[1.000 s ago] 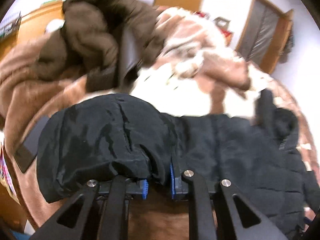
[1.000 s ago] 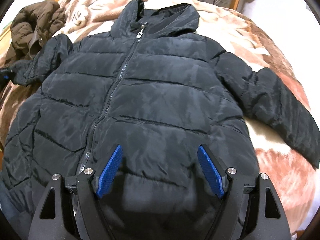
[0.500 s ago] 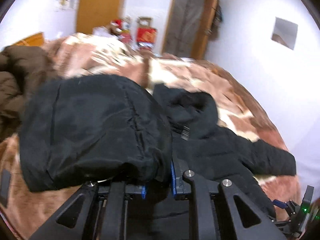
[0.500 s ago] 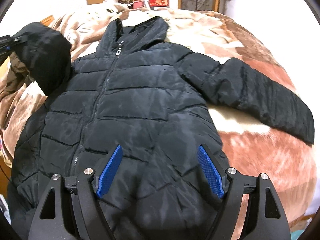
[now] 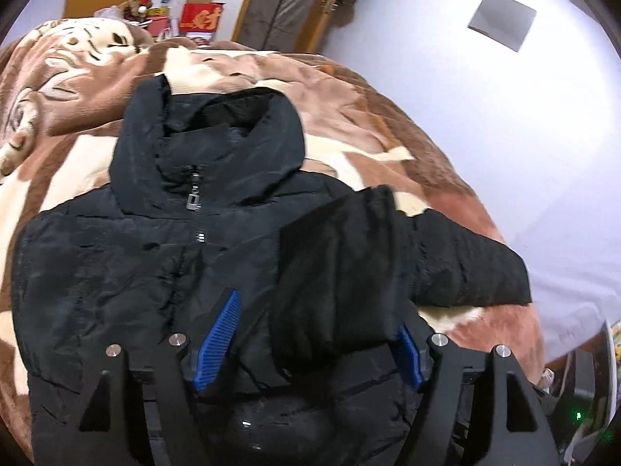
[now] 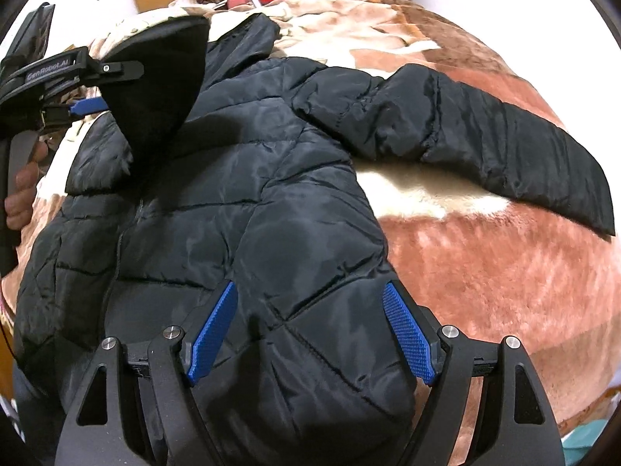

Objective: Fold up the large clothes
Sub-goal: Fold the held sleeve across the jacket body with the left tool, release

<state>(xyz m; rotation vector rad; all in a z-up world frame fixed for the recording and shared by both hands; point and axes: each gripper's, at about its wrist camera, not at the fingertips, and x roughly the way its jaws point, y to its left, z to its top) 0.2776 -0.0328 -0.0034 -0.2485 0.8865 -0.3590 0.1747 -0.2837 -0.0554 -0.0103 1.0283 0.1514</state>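
Left gripper (image 5: 314, 343) jaws opening, sleeve cuff (image 5: 333, 272) loose between the pads over the jacket (image 5: 116, 264) chest. Right gripper (image 6: 310, 334) wide apart, empty, above the hem. Jacket flat on blanket (image 6: 485, 272).

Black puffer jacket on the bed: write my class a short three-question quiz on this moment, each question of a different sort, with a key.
1. True or false: the black quilted puffer jacket lies zipped, front side up, on the brown and cream plush blanket.
2. Which sleeve lies stretched out flat on the blanket: (a) the one nearer the right gripper, (b) the one at the left gripper, (c) both?
3. Fill in: the left gripper's jaws are ____, with the sleeve cuff between them.

Key
1. True; the silver zipper pull sits at the collar.
2. (a); that outstretched sleeve lies flat.
3. Opening.
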